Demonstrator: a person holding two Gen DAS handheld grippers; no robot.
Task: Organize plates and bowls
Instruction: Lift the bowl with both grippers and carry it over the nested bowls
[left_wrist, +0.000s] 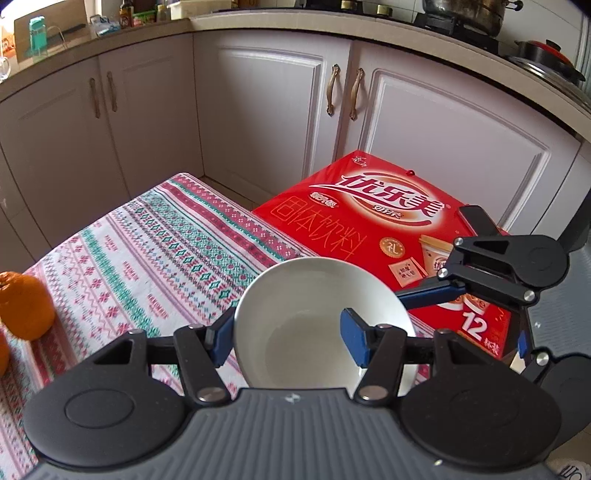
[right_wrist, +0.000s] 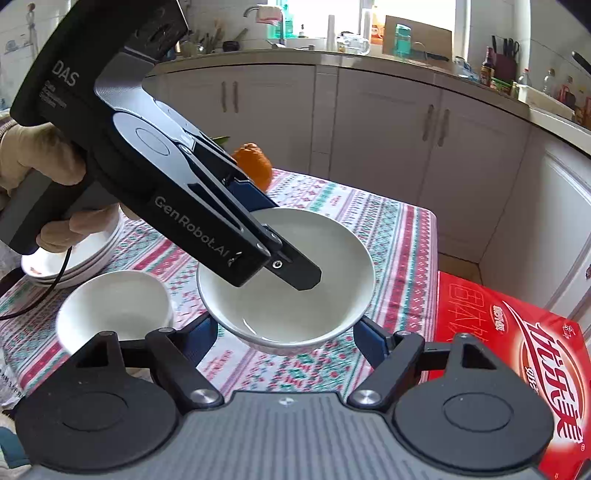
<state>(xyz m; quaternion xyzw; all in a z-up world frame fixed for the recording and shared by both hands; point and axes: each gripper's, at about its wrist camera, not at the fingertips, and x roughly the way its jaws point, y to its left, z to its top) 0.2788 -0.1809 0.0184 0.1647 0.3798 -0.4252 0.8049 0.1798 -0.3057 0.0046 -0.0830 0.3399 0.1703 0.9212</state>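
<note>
A white bowl (left_wrist: 295, 295) (right_wrist: 314, 306) hangs tilted above the patterned tablecloth. My left gripper (left_wrist: 286, 339) is shut on its wall, one blue pad outside the rim and the other inside. In the right wrist view it reaches in from the upper left, held by a gloved hand (right_wrist: 33, 158). My right gripper (right_wrist: 288, 338) flanks the bowl's lower wall, both pads against it. One of its fingers (left_wrist: 424, 297) meets the bowl's right edge. A second white bowl (right_wrist: 110, 302) and a stack of plates (right_wrist: 85, 258) sit on the table to the left.
An orange (right_wrist: 255, 162) (left_wrist: 26, 302) lies on the tablecloth (left_wrist: 147, 258) near the far corner. A red carton (left_wrist: 369, 221) (right_wrist: 517, 350) stands against the table's edge. White kitchen cabinets (left_wrist: 258, 110) and a cluttered counter run behind.
</note>
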